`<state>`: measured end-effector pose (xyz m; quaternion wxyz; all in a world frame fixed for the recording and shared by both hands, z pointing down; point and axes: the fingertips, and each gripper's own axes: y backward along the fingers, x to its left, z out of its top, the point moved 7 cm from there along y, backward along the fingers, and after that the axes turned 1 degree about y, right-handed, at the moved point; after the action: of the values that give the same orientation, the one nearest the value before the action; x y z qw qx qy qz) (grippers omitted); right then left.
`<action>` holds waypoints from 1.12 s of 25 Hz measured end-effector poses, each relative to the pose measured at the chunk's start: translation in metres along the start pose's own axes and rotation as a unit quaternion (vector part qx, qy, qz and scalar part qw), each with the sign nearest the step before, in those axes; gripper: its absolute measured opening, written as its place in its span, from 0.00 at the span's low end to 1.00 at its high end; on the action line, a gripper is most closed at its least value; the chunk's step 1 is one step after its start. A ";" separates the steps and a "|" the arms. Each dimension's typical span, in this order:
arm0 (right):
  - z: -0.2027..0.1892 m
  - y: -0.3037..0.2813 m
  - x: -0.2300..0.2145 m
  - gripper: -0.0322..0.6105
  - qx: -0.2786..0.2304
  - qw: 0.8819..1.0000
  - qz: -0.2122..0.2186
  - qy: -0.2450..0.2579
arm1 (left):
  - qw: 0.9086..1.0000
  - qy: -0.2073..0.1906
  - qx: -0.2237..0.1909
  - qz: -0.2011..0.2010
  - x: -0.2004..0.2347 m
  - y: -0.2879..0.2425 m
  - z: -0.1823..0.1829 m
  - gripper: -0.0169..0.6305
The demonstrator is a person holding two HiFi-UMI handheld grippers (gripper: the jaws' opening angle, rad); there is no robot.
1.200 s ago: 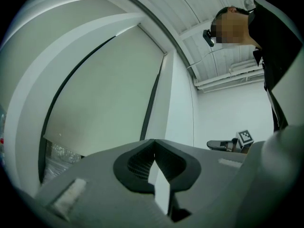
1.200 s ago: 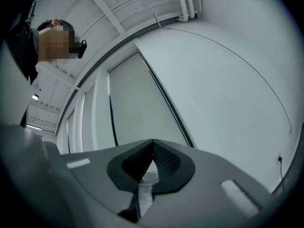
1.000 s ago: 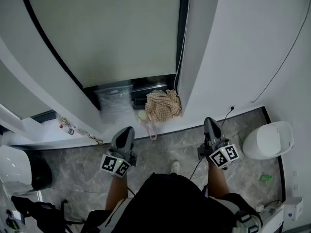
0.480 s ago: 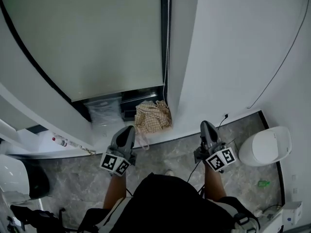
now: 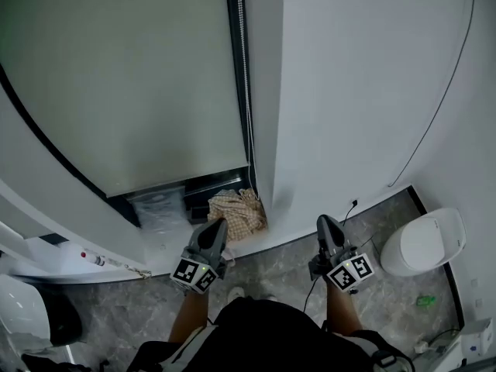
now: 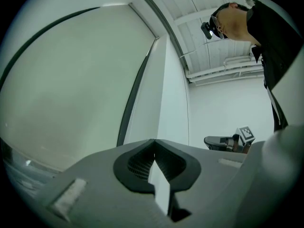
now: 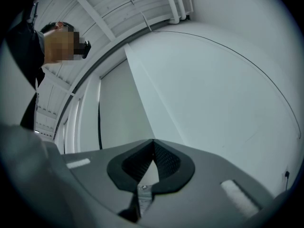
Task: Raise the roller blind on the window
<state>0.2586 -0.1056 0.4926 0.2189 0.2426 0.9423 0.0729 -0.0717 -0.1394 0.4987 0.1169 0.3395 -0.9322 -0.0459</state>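
Observation:
The pale grey-green roller blind hangs down over most of the window, its lower edge just above the sill. Its bead chain runs down the dark frame at the blind's right side. My left gripper is shut and empty, pointing at the sill a little left of the chain's lower end. My right gripper is shut and empty too, facing the white wall right of the window. In the left gripper view the blind fills the left half and the right gripper shows far right.
A checked cloth bundle and a clear plastic bag lie on the sill under the blind. A white toilet stands at the right, a black cable runs down the wall, and bottles sit on a ledge at the left.
I have stepped rightwards towards the window's right edge; the chain and frame have shifted left in view. The left gripper now points near the cloth bundle. Both grippers stay shut.

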 end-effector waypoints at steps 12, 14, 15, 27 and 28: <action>0.003 -0.064 0.040 0.05 -0.030 0.998 0.056 0.029 | 0.998 -0.020 -0.012 -0.062 0.042 -0.046 0.027 0.03; 0.002 -0.068 0.043 0.05 -0.029 0.998 0.052 0.038 | 0.998 -0.018 -0.010 -0.064 0.046 -0.050 0.029 0.03; 0.002 -0.070 0.043 0.05 -0.030 0.998 0.048 0.041 | 0.998 -0.019 -0.008 -0.066 0.048 -0.051 0.029 0.03; 0.001 -0.067 0.042 0.05 -0.031 0.997 -0.008 0.063 | 0.993 0.005 0.027 -0.112 0.076 -0.127 0.030 0.03; 0.001 -0.063 0.041 0.05 -0.031 0.997 -0.016 0.063 | 0.994 0.012 0.030 -0.108 0.081 -0.138 0.031 0.03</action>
<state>0.2002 -0.1400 0.4609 0.1677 0.2153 0.9553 0.1139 -0.0533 -0.2966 0.4608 0.1124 0.4417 -0.8897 -0.0256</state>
